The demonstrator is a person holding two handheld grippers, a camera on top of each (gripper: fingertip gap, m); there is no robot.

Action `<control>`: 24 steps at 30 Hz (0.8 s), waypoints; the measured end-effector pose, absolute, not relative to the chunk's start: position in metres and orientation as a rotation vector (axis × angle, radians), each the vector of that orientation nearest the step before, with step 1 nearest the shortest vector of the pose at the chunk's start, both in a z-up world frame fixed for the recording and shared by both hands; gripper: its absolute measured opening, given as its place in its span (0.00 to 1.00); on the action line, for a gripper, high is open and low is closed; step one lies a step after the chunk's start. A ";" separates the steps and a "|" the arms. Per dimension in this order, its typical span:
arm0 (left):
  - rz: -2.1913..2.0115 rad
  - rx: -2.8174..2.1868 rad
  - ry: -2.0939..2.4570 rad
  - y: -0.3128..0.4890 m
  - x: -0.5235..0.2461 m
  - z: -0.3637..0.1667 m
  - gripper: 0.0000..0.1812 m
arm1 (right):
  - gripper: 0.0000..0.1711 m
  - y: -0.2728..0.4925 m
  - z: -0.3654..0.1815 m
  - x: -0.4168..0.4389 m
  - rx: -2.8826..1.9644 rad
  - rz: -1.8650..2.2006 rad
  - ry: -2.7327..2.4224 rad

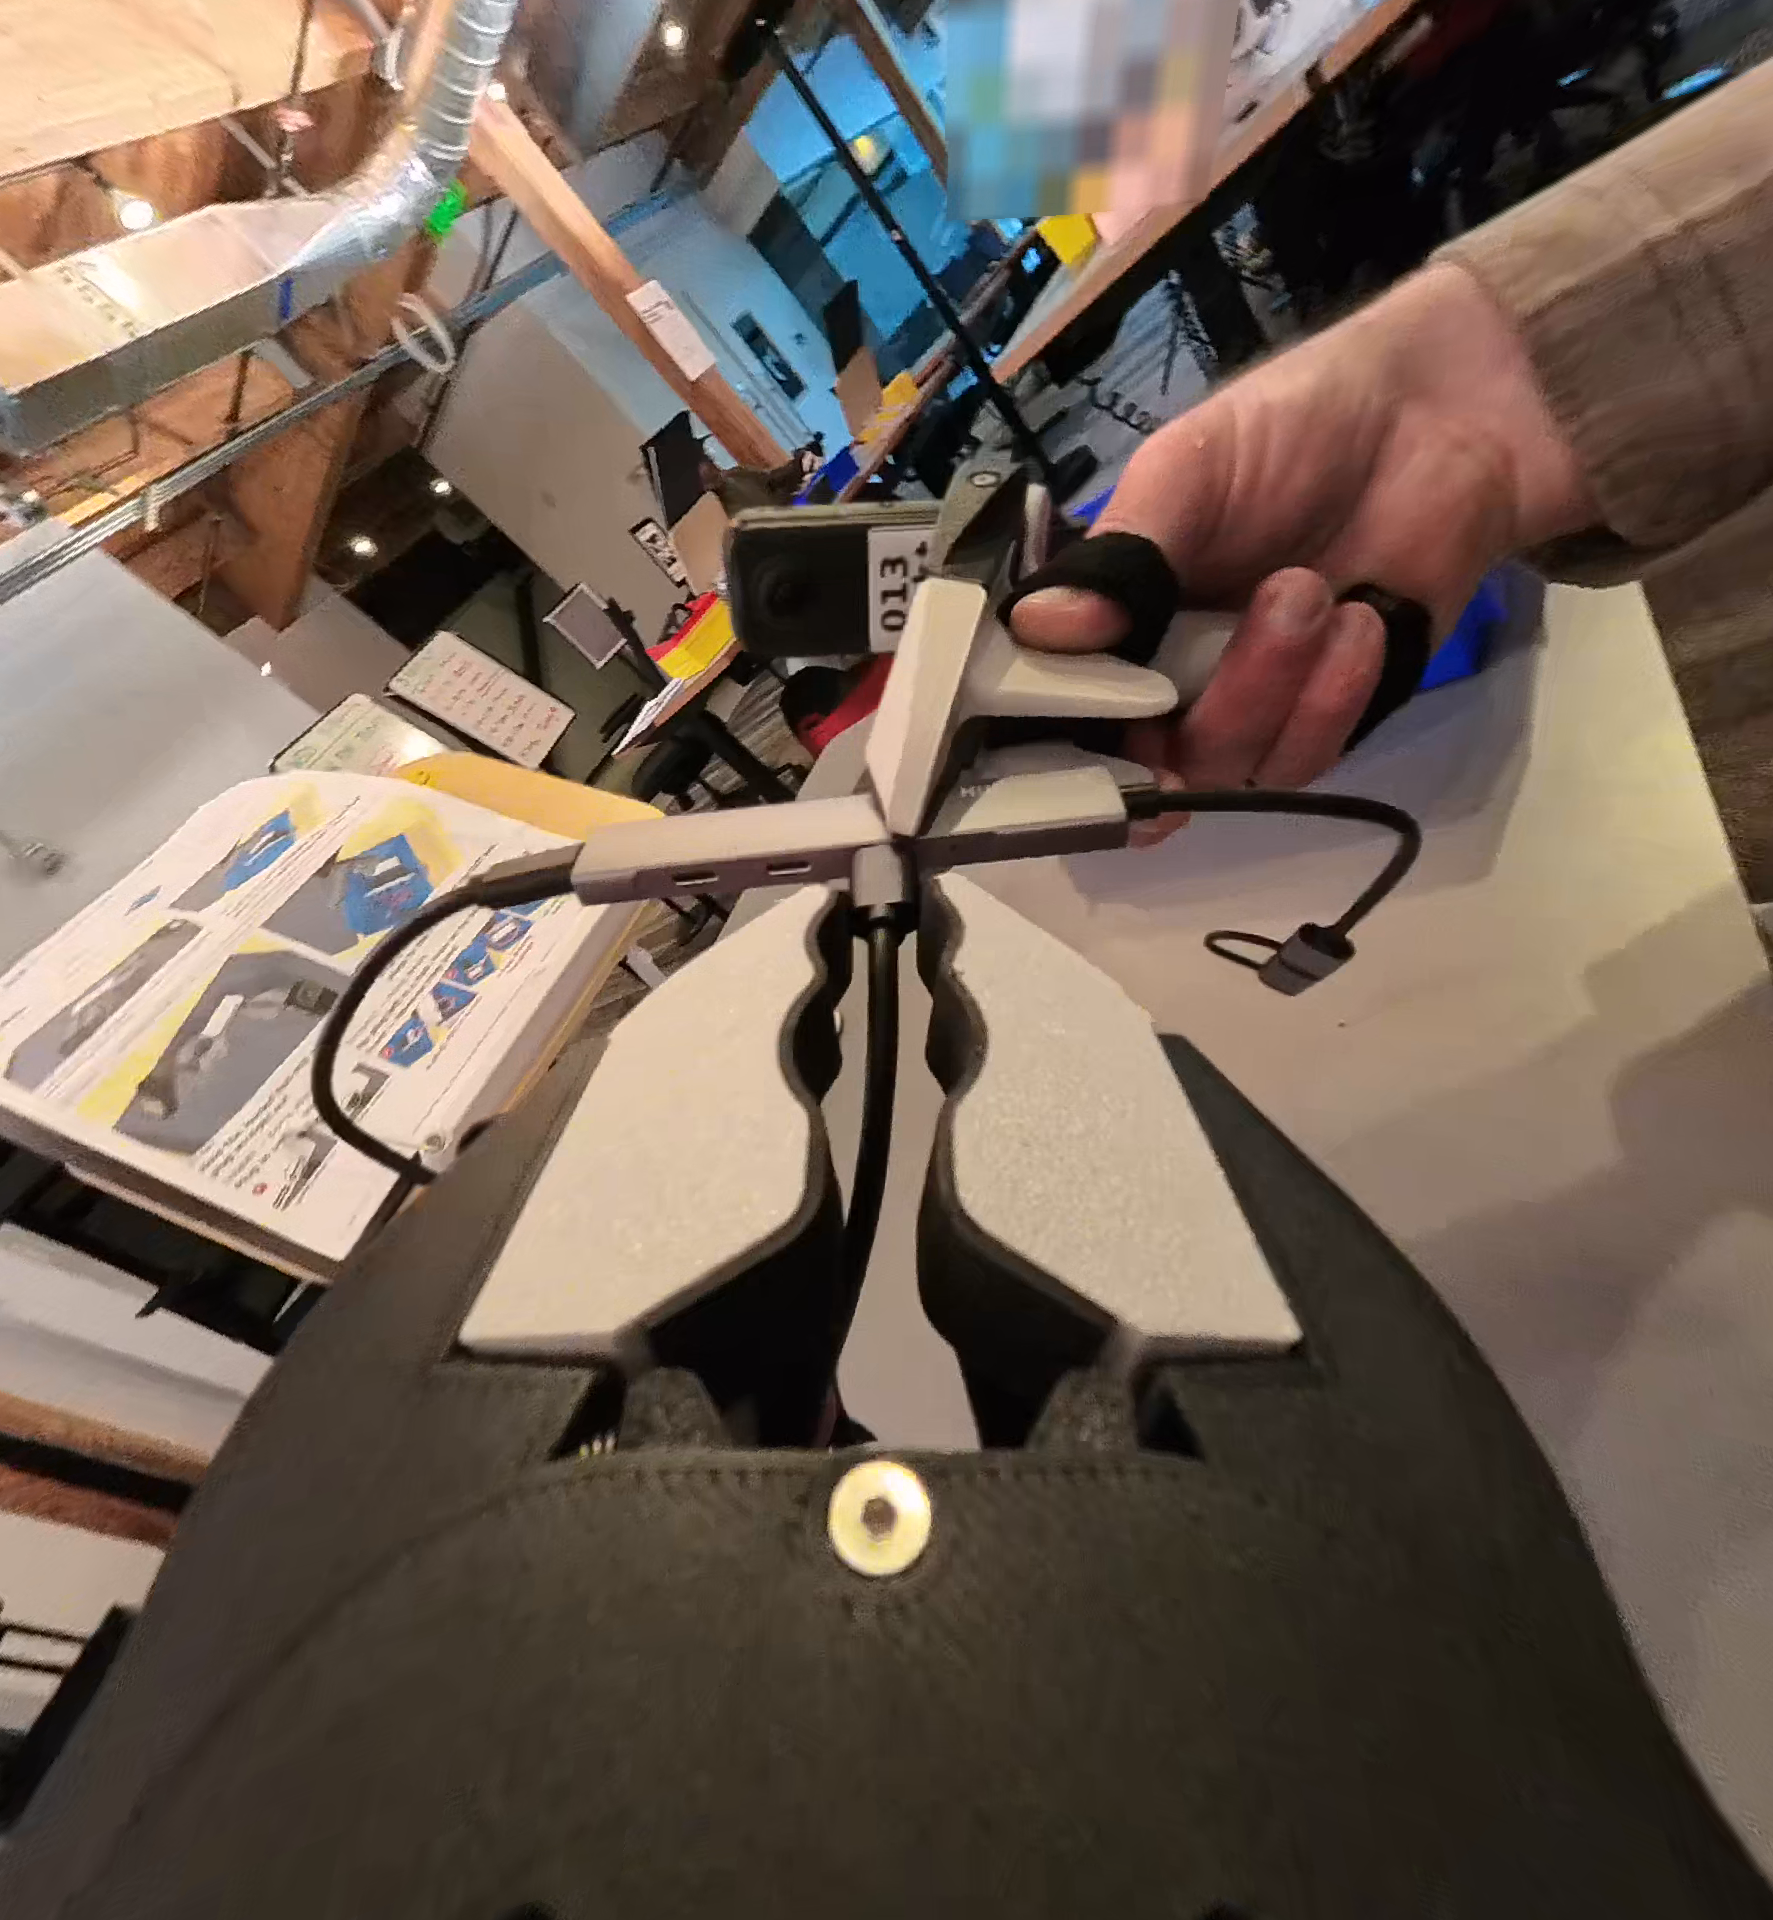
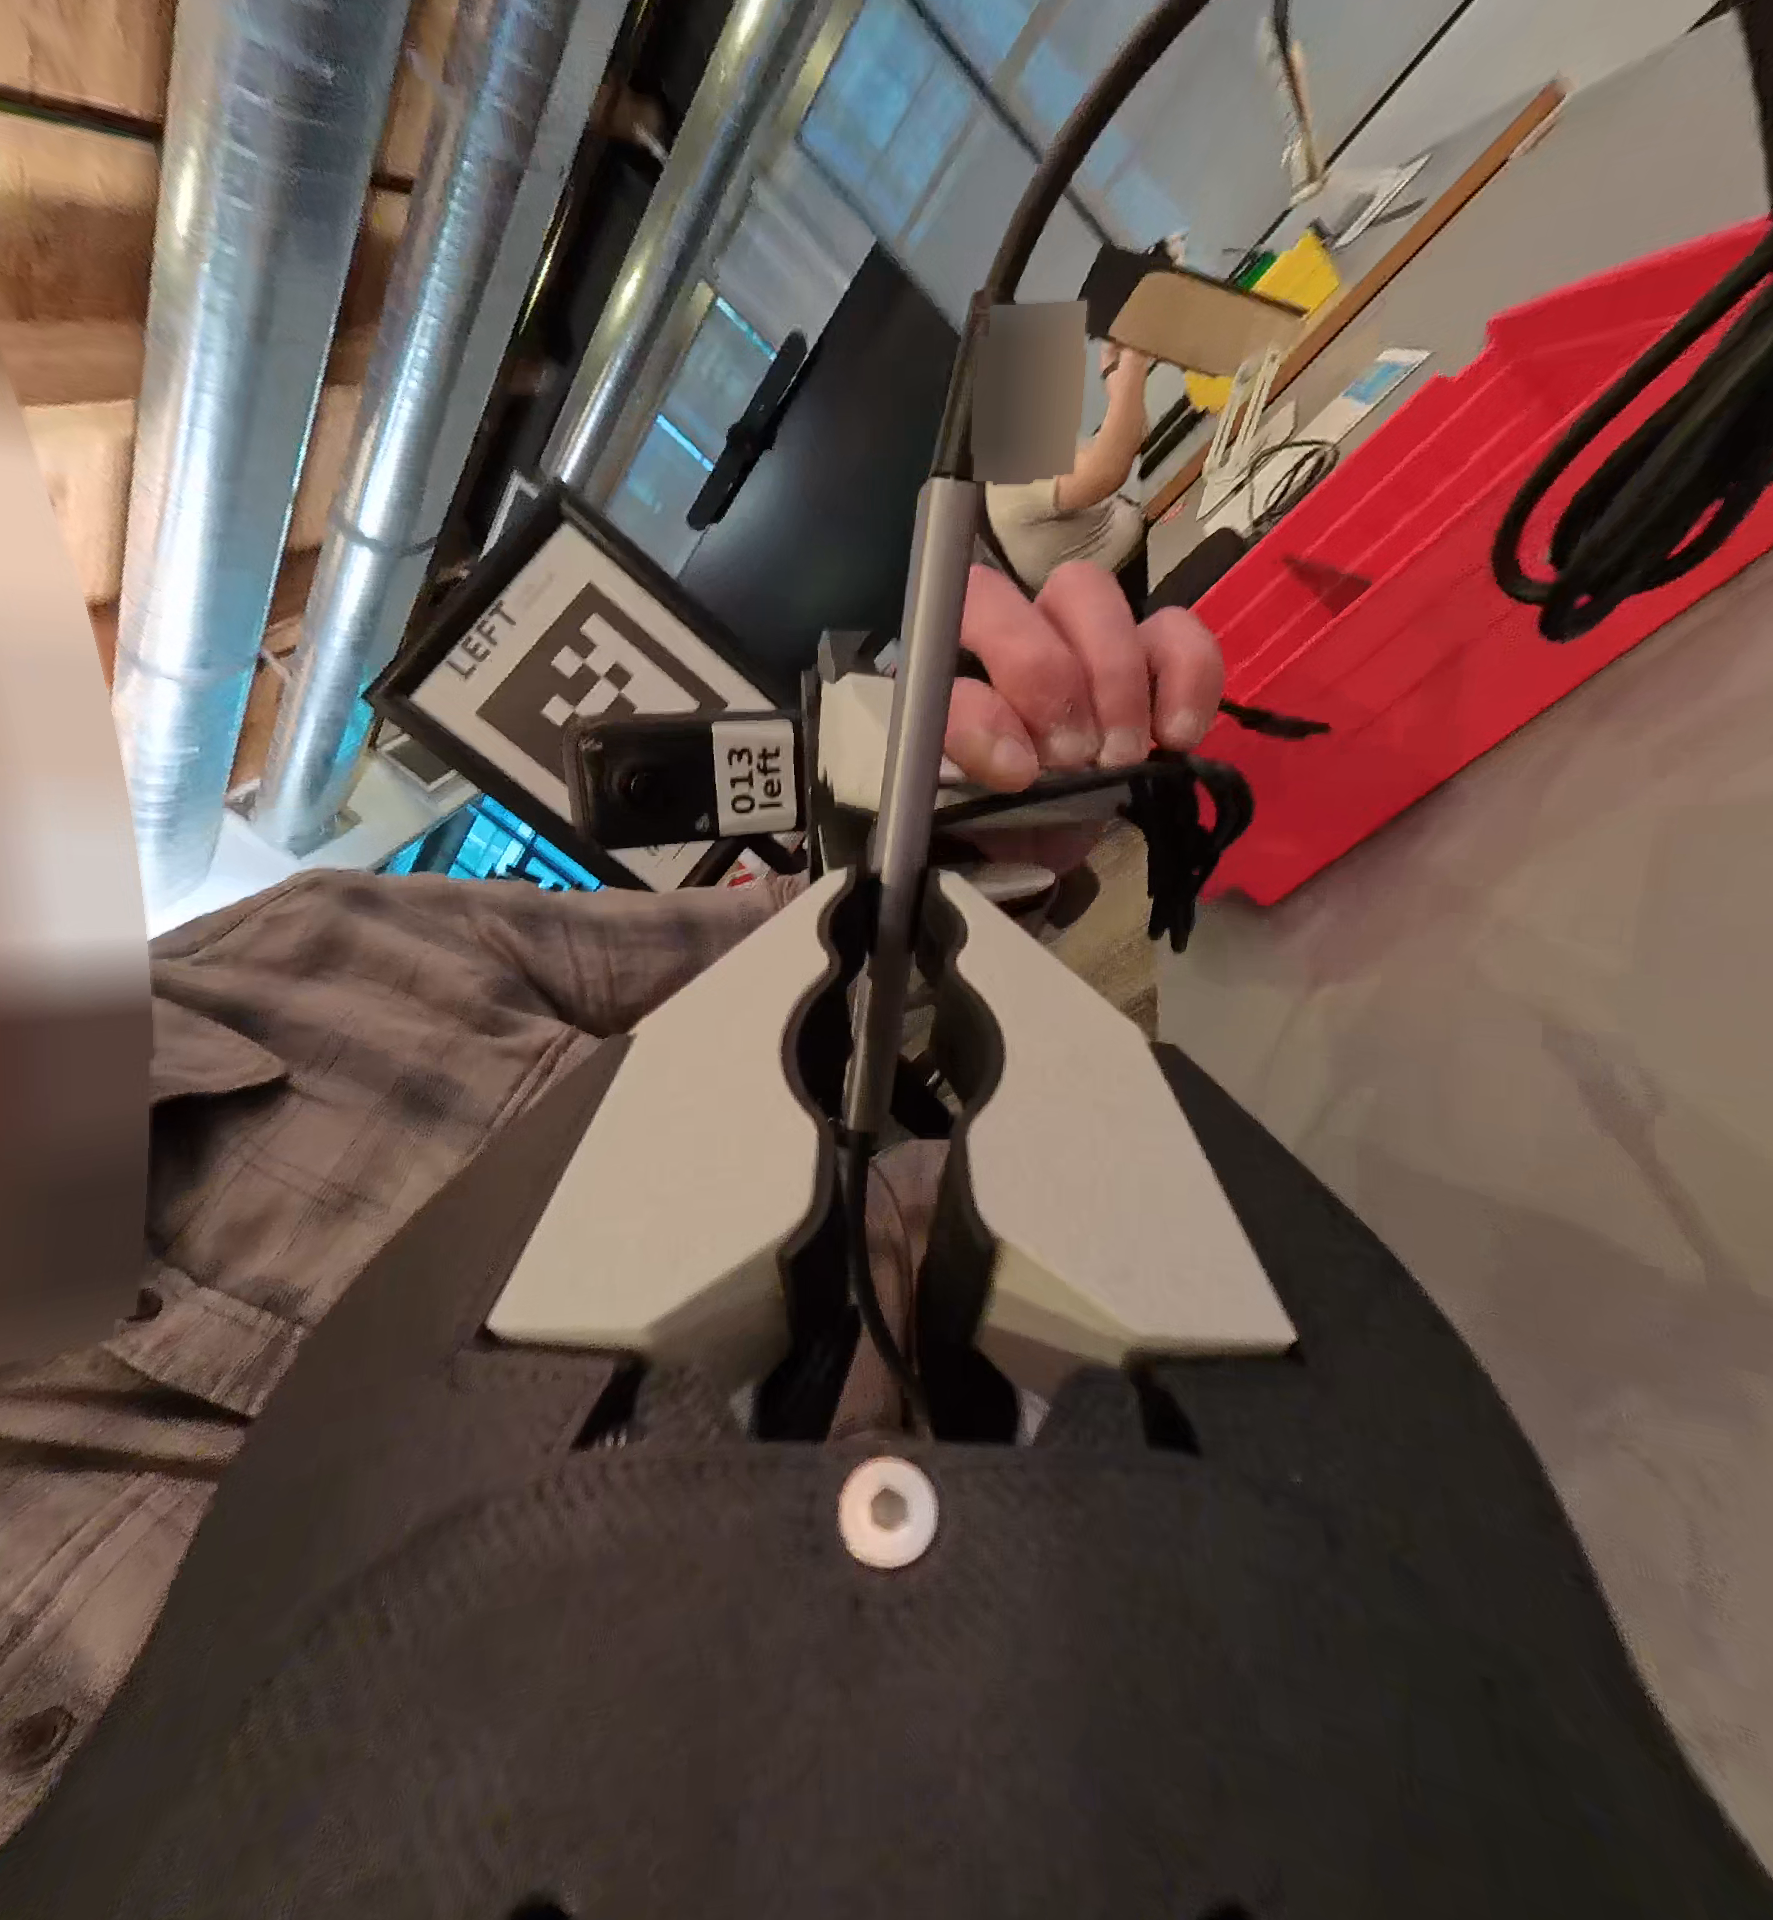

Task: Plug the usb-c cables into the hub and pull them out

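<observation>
A slim grey USB hub (image 1: 726,857) is held in the air above the table. My right gripper (image 1: 903,821) comes down from above and is shut on the hub's middle; in the right wrist view (image 2: 897,894) the hub (image 2: 913,644) stands edge-on between its jaws. My left gripper (image 1: 877,904) is shut on the grey plug (image 1: 882,873) of a black USB-C cable (image 1: 877,1039), and the plug sits in a port on the hub's side. Two ports next to it are empty. Another black cable (image 1: 342,1039) leaves the hub's left end. The hub's own lead (image 1: 1381,852) ends in a dangling grey adapter (image 1: 1308,956).
The grey table (image 1: 1484,1195) lies below. An open binder of printed pages (image 1: 269,987) is at the left. A red bin (image 2: 1433,582) with coiled black cables (image 2: 1640,499) stands on the table. A person's hand (image 1: 1329,499) and shirt (image 2: 342,1091) are close. Both grippers' tips are close together, under 4 cm apart.
</observation>
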State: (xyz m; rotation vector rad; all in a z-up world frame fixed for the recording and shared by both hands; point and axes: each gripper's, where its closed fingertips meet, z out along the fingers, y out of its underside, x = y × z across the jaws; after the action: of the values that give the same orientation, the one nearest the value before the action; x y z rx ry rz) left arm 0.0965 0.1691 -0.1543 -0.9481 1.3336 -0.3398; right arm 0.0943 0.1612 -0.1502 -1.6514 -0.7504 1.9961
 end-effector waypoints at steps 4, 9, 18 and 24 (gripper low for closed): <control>-0.349 -0.929 1.390 0.164 0.094 -0.150 0.07 | 0.04 0.156 -0.148 0.091 -1.662 1.990 -0.807; -0.379 -0.981 1.387 0.170 0.093 -0.155 0.07 | 0.04 0.164 -0.152 0.092 -1.716 1.912 -0.817; -0.601 -1.217 1.255 0.197 0.081 -0.160 0.06 | 0.17 0.192 -0.134 0.121 -1.626 1.070 -1.003; -0.702 -1.317 1.201 0.206 0.078 -0.162 0.06 | 0.28 0.198 -0.139 0.142 -1.586 0.386 -1.260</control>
State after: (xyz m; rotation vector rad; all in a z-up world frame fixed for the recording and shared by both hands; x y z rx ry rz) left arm 0.0779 0.2062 -0.1617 -1.3170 1.2014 -0.7024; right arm 0.1420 0.1979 -0.1387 -1.5858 -1.2598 0.3858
